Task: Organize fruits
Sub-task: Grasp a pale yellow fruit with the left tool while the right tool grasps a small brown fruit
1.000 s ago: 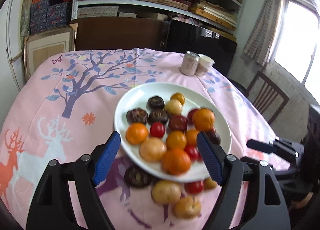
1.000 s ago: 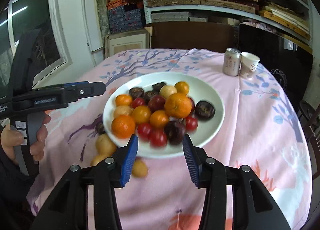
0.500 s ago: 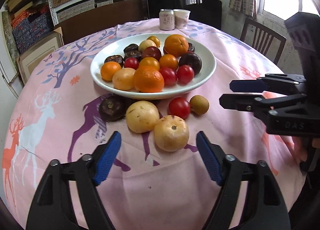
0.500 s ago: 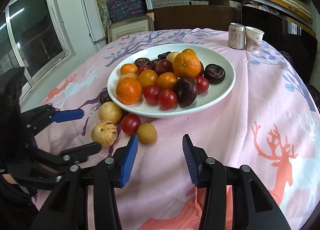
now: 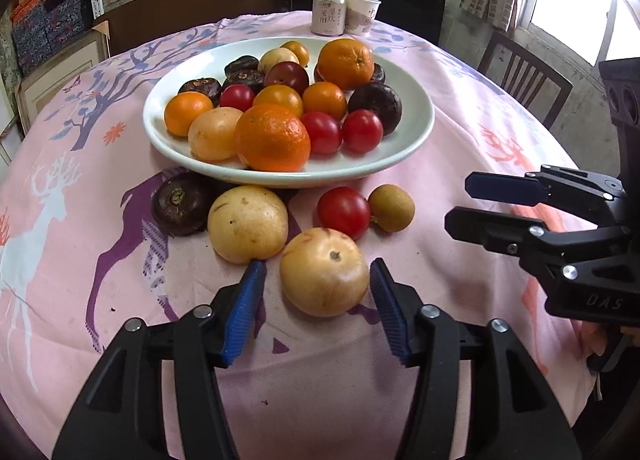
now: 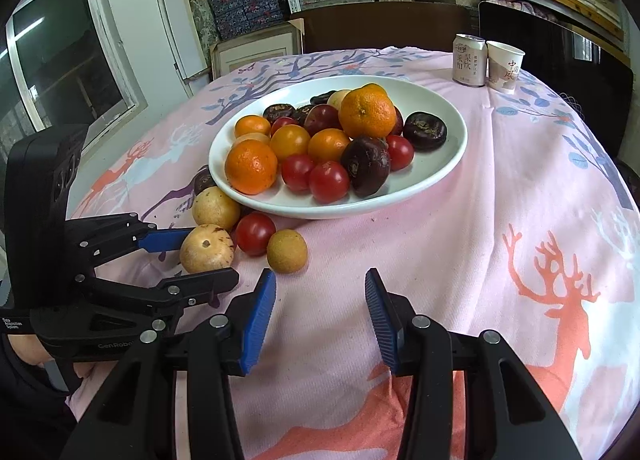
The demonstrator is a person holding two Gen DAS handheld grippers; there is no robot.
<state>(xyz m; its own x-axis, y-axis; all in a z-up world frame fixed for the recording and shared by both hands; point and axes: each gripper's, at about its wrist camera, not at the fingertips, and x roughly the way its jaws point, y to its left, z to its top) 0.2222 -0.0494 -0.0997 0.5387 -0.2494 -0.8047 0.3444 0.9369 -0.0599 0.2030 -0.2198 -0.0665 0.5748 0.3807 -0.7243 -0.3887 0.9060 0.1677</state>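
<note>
A white plate (image 5: 408, 140) holds several oranges, tomatoes and dark fruits. Loose fruits lie on the pink cloth in front of it: a near yellow fruit (image 5: 324, 272), a second yellow fruit (image 5: 248, 222), a dark fruit (image 5: 180, 204), a red tomato (image 5: 343, 212) and a small brown fruit (image 5: 391, 207). My left gripper (image 5: 316, 304) is open, its pads on either side of the near yellow fruit, apart from it. It also shows in the right wrist view (image 6: 188, 260). My right gripper (image 6: 320, 320) is open and empty, just short of the small brown fruit (image 6: 287, 251).
A drink can (image 6: 469, 59) and a paper cup (image 6: 504, 66) stand at the table's far edge. A wooden chair (image 5: 520, 76) stands at the right. Shelves with boxes line the wall behind. The pink tablecloth (image 6: 500, 200) drops off all round.
Both grippers have come down and closer to the loose fruits. My left gripper has moved forward so its pads flank the near yellow fruit, narrowing a little.
</note>
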